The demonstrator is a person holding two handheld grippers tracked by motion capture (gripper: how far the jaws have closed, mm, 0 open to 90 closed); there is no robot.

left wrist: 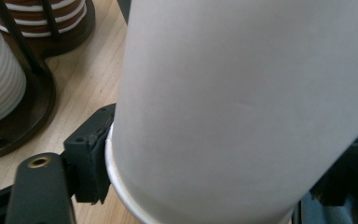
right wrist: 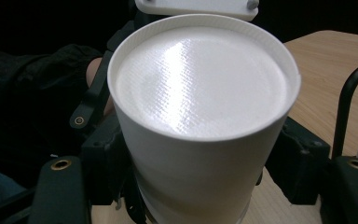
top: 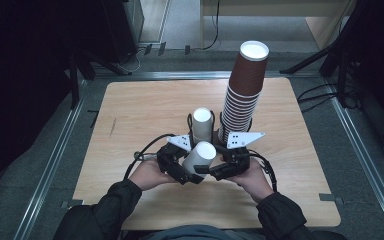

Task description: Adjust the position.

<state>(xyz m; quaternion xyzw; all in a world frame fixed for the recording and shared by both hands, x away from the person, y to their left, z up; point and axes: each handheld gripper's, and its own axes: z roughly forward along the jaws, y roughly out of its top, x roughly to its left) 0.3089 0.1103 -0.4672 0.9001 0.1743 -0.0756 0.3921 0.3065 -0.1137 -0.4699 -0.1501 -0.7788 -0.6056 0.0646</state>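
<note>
A white paper cup (top: 200,156) is held bottom-up and tilted, just above the near middle of the wooden table (top: 145,110). My left gripper (top: 190,173) comes at it from the left, and in the left gripper view its black pads press the cup (left wrist: 237,116) near the rim. From the right, my right gripper (top: 219,170) holds the same cup. The right gripper view looks onto the cup's flat bottom (right wrist: 200,84), with a jaw tight against each side of its wall.
Just behind the grippers a dark wire holder (left wrist: 37,93) carries a tall leaning stack of brown cups (top: 245,90) and a short stack of white cups (top: 202,122). Metal rails and dark stands edge the table. A person's hands and dark sleeves enter from the bottom.
</note>
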